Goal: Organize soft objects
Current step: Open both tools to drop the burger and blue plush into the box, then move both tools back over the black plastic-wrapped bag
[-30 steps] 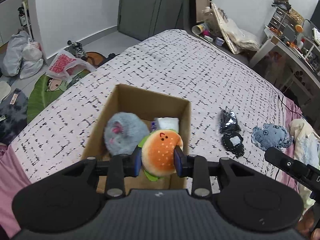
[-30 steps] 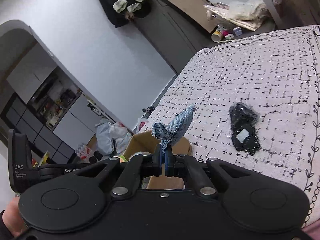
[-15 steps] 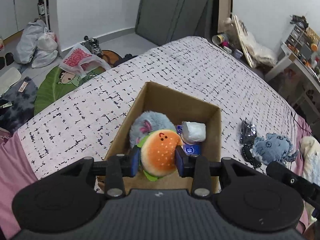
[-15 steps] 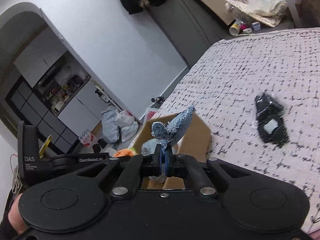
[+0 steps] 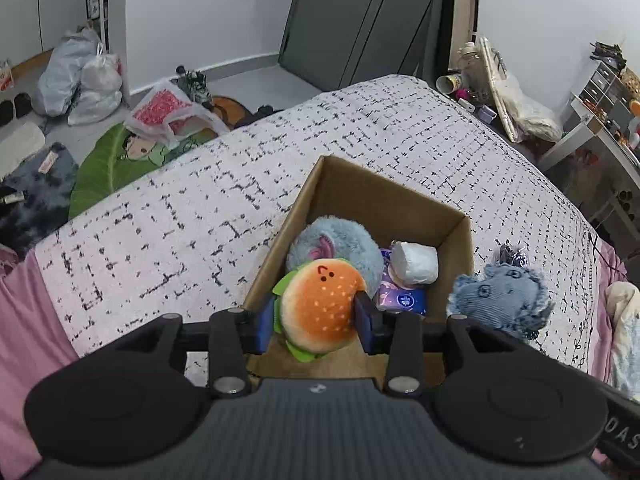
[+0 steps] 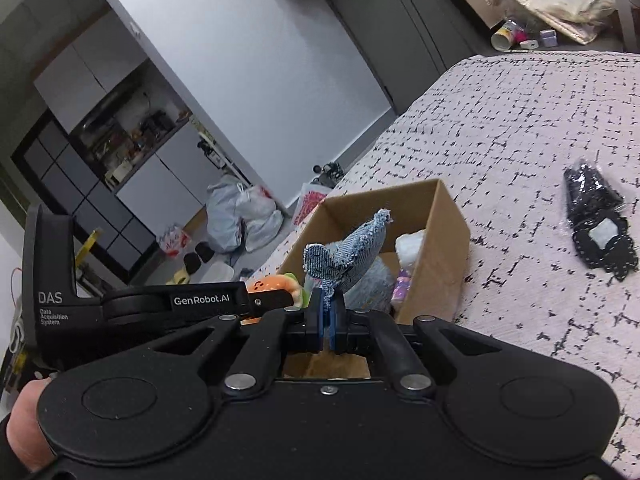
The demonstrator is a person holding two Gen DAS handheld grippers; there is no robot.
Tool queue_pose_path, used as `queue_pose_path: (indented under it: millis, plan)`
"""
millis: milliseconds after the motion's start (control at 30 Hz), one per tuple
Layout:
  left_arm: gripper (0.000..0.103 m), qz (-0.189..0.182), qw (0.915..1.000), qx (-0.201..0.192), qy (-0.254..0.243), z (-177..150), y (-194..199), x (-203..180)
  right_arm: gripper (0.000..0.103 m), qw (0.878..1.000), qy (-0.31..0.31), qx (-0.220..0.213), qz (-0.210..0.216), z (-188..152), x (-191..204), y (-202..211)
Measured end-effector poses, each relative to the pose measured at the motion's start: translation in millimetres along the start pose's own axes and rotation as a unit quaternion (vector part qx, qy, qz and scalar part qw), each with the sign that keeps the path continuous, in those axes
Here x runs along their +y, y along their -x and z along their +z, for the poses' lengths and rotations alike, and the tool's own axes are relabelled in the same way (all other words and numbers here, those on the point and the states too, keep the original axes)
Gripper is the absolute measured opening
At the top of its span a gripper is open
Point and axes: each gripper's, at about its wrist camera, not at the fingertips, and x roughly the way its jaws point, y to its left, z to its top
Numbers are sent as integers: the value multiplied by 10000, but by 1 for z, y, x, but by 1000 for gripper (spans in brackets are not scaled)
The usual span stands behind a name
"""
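My left gripper (image 5: 316, 316) is shut on an orange burger plush (image 5: 320, 308), held over the near end of an open cardboard box (image 5: 384, 204) on the bed. The box holds a grey-blue furry plush (image 5: 340, 244), a white roll (image 5: 414, 262) and a purple tissue pack (image 5: 402, 298). My right gripper (image 6: 329, 328) is shut on a blue denim plush (image 6: 348, 256) and holds it above the box's near right corner; the plush also shows in the left wrist view (image 5: 502, 300). The box shows in the right wrist view (image 6: 436, 248) too.
A black packaged item (image 6: 600, 228) lies on the patterned bedspread (image 5: 200, 220) right of the box. Bags and clothes (image 5: 80, 76) litter the floor left of the bed. A cluttered desk (image 5: 592, 136) stands at far right.
Both grippers have moved toward the box with their plushes. The denim plush has come from the right to beside the box's right wall.
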Motion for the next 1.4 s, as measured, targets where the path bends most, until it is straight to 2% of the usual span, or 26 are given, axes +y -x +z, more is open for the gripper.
queue_pose_path:
  millis: [167, 333, 433, 467, 500, 533, 567, 633, 833, 900, 933, 1100, 1233, 1400]
  plan:
    - [46, -80, 9997, 135, 211, 0, -3, 11, 3, 9998, 66, 158, -89, -4, 8, -11]
    - [51, -170, 9996, 149, 192, 0, -2, 13, 3, 9994, 54, 295, -162, -4, 11, -20]
    - [52, -222, 9993, 182, 225, 0, -3, 14, 12, 9986, -18, 481, -213, -5, 12, -25]
    - [52, -230, 9993, 197, 232, 0, -3, 15, 25, 9981, -56, 565, -241, -4, 12, -27]
    - [53, -236, 9992, 214, 228, -1, -3, 15, 33, 9978, -71, 604, -253, -4, 13, -27]
    - [53, -244, 9992, 222, 216, -1, -3, 15, 46, 9978, -52, 607, -279, -3, 14, -27]
    - [55, -258, 9992, 232, 203, -1, -3, 15, 52, 9977, -13, 596, -327, -3, 15, -26]
    - [58, -276, 9991, 248, 192, -1, -3, 15, 54, 9976, 46, 620, -319, -2, 17, -24]
    - [66, -318, 9991, 253, 146, -2, -4, 12, 68, 9961, 36, 851, -216, 6, 16, -18]
    - [70, -284, 9993, 226, 97, -3, -4, 9, 80, 9949, 104, 945, -330, 9, 17, -15]
    - [71, -243, 9995, 212, 56, -4, -4, 8, 91, 9941, 155, 972, -464, 10, 17, -13]
    - [77, -123, 9997, 119, -151, -5, -3, -3, 93, 9923, 176, 1051, -633, 15, 6, -2]
    - [80, -100, 9996, 4, -269, -6, -1, -15, 95, 9920, 160, 953, -818, 21, -9, 11]
    - [83, -266, 9993, -45, -258, -5, 3, -30, 101, 9920, -98, 740, -1015, 34, -38, 29]
